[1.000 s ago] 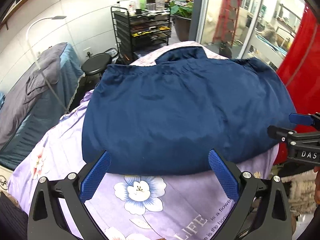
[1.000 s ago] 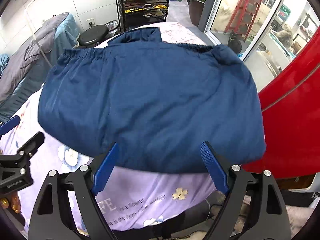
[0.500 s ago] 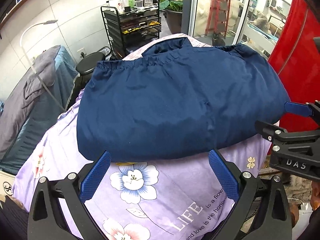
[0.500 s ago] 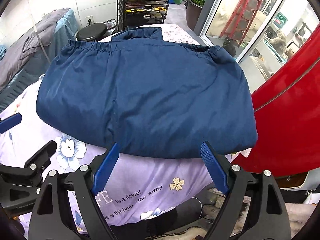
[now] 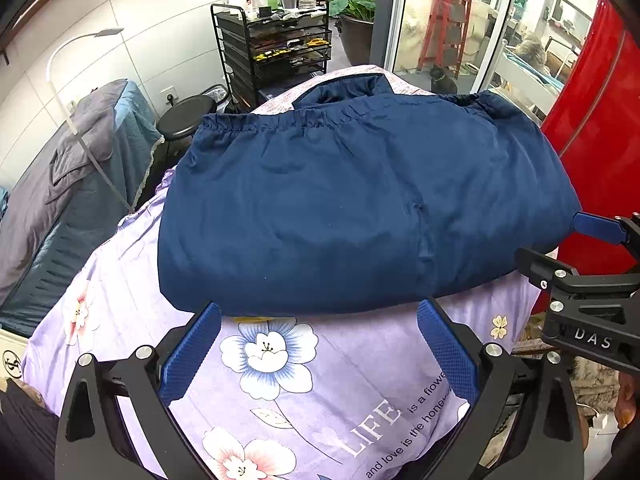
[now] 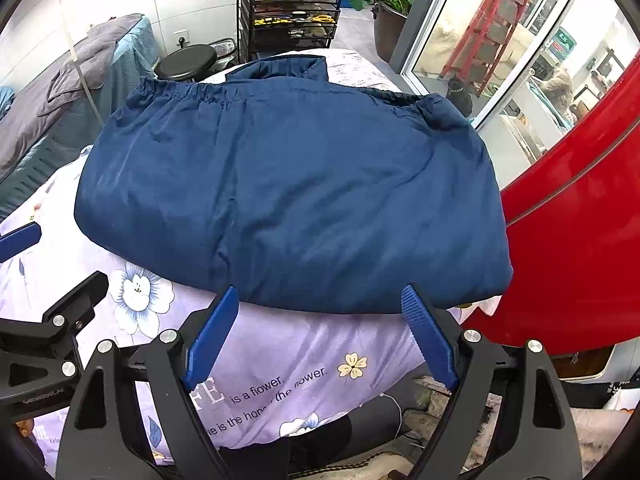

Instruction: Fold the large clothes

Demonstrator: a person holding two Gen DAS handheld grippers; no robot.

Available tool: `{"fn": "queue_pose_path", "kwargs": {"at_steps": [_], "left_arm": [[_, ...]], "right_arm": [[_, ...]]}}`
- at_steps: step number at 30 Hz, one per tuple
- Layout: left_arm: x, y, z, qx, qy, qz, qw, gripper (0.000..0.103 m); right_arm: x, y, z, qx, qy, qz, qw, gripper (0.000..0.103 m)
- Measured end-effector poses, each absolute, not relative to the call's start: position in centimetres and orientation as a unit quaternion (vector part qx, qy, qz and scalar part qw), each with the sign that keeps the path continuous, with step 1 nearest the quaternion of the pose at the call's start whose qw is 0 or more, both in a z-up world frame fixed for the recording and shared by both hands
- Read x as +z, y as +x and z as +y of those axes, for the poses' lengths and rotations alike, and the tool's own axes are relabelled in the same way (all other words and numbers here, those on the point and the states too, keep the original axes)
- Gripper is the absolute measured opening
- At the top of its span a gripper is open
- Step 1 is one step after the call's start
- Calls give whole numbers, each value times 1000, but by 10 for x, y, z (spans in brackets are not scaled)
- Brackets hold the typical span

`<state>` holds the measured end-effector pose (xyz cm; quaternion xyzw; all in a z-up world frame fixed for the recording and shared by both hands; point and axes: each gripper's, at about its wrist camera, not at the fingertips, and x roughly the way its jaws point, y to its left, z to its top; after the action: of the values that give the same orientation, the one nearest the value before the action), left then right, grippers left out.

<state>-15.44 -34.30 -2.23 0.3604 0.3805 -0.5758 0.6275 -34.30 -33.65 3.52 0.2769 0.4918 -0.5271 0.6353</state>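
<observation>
A navy blue garment lies folded on a table under a purple flowered cloth, its elastic hem on the far side. My left gripper hangs open over the cloth, fingertips just at the garment's near edge, with nothing between them. My right gripper is open too, at the same near edge further right, and also holds nothing. Each gripper shows in the other's view: the right gripper at the right side, the left gripper at the left side.
A red panel stands close along the table's right side. Behind the table are a black drawer trolley and a round black stool. A grey-covered couch and a white lamp are at the left.
Both grippers have drawn back a little toward the near side. The garment's near edge, which lay between the fingers a second ago, now sits at the fingertips, and the garment lies flatter.
</observation>
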Motion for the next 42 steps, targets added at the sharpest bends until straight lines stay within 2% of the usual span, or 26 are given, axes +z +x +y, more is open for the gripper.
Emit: {"fn": "queue_pose_path", "kwargs": {"at_steps": [42], "left_arm": [[-19,-158,-348,-566,373,366,637,97]], "right_arm": [[34,-341,-347,-520,274,496,639,83]]}}
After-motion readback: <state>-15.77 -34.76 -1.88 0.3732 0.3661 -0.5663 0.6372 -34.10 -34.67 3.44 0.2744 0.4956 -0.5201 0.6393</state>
